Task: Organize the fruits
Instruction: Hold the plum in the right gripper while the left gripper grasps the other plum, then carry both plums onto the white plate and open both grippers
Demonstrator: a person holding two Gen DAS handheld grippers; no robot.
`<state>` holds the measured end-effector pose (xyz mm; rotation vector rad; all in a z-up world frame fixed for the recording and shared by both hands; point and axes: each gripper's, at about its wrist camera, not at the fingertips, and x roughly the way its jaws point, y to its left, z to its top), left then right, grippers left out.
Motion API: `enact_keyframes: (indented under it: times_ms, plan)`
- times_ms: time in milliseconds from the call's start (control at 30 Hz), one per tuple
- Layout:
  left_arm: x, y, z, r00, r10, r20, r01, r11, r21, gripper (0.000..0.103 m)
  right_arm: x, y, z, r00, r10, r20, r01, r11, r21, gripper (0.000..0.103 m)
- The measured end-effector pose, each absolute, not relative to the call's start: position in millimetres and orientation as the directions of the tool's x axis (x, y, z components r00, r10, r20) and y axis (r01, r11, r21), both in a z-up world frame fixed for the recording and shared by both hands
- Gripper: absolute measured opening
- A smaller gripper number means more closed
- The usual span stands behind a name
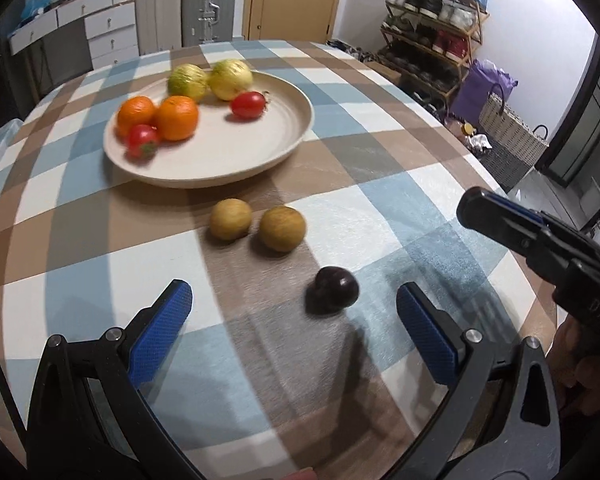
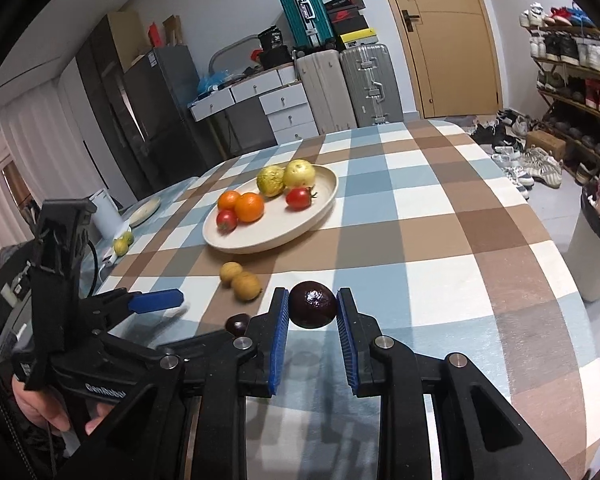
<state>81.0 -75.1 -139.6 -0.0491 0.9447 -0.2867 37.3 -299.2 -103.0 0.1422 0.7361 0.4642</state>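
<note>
A dark plum (image 2: 313,305) is held above the counter (image 2: 440,240) between the right claw's (image 2: 313,312) pads; it looks small, smooth, soft, best squeezed gently across its middle. The left claw (image 1: 294,316) is spread open near another plum (image 1: 332,290).

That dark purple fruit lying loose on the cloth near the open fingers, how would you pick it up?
Grip the dark fruit across its widest middle, coming down from above and slightly behind. It is round and smooth, so any side pair works. The left gripper is open wide around it, and the tan fruits sit clear beyond.
</note>
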Motion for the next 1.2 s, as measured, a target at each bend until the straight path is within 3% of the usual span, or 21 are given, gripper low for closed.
enact_keyframes:
  times_ms: [200, 667, 733, 1200]
  plan:
    - [86, -90, -145, 0.550, -0.274, -0.789, 0.265, 0.953, -0.146, 0.097, 42, -308, -107, 0.648, 0.466, -0.602, -0.357, 0.884, 0.300, 0.025]
    - [85, -96, -147, 0.539, -0.328, -0.776, 0.352, 0.925, -0.146, 0.029, 49, -313, -116, 0.636, 0.461, -0.618, -0.327, 0.887, 0.326, 0.025]
    - [84, -95, -147, 0.536, -0.329, -0.778, 0.351, 0.924, -0.149, 0.023, 48, -313, -115, 0.636, 0.462, -0.618, -0.327, 0.887, 0.326, 0.025]
    - [70, -74, -131, 0.551, -0.406, -0.729, 0.368, 0.903, -0.224, 0.022, 39, -297, -102, 0.641, 0.464, -0.611, -0.354, 0.886, 0.300, 0.025]
